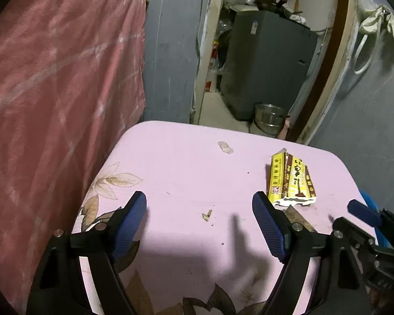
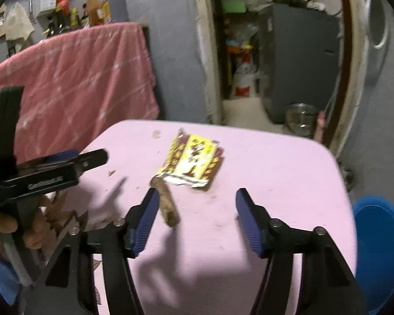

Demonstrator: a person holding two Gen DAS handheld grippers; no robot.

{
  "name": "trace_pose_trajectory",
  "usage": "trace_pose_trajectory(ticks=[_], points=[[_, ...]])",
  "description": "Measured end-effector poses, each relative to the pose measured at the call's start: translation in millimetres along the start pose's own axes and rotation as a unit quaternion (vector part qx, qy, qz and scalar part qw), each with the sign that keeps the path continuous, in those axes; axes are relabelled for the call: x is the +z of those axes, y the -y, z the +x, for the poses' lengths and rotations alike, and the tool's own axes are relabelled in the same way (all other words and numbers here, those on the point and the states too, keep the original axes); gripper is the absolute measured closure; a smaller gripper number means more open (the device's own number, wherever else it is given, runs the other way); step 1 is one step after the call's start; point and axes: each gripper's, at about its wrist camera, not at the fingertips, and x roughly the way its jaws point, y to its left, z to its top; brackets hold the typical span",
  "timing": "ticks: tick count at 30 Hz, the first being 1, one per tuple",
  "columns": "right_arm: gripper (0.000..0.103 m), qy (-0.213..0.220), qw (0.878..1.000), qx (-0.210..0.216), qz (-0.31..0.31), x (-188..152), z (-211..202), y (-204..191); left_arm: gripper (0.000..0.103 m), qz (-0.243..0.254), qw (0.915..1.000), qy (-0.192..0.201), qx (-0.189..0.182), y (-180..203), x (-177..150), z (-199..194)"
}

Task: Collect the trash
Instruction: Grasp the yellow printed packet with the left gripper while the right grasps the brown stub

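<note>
Both hand-held grippers, left (image 1: 199, 219) and right (image 2: 197, 216), hover with fingers apart over the pink surface (image 1: 186, 162), near the torn yellow-brown paper wrapper (image 1: 290, 181).

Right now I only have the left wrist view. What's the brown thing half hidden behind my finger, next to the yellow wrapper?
Observer: It's a brown roll-shaped scrap lying on the pink table, at the near corner of the yellow wrapper. I can't tell if they touch.
Operator: Right tongs state?
Observer: The right tongs are open and empty, and the scrap is just beside their left finger.
Operator: Anywhere to drop trash?
Observer: There's a blue round container past the table's right edge, lower than the tabletop. I can't say whether it's the bin.
</note>
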Motion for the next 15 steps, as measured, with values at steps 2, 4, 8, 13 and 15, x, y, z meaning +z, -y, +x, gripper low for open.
trace_pose_trajectory(ticks=[2, 4, 8, 13, 15], points=[[0.053, -0.016, 1.0, 0.004, -0.011, 0, 7, -5, 0.032, -0.001, 1.0, -0.007, 0.001, -1, 1, 4], [0.058, -0.03, 0.999, 0.007, -0.021, 1, 16, -10, 0.032, -0.006, 0.9999, -0.011, 0.001, -3, 1, 8], [0.063, -0.053, 0.998, 0.017, -0.034, 0, 29, -18, 0.033, -0.013, 0.9997, -0.02, -0.003, -7, 0, 13], [0.078, -0.08, 0.996, 0.027, -0.039, -6, 43, -21, 0.033, -0.016, 0.9993, -0.031, -0.012, -6, 3, 20], [0.087, -0.073, 0.996, 0.037, -0.033, -6, 40, -19, 0.034, -0.015, 0.9991, -0.034, -0.019, -4, 5, 22]])
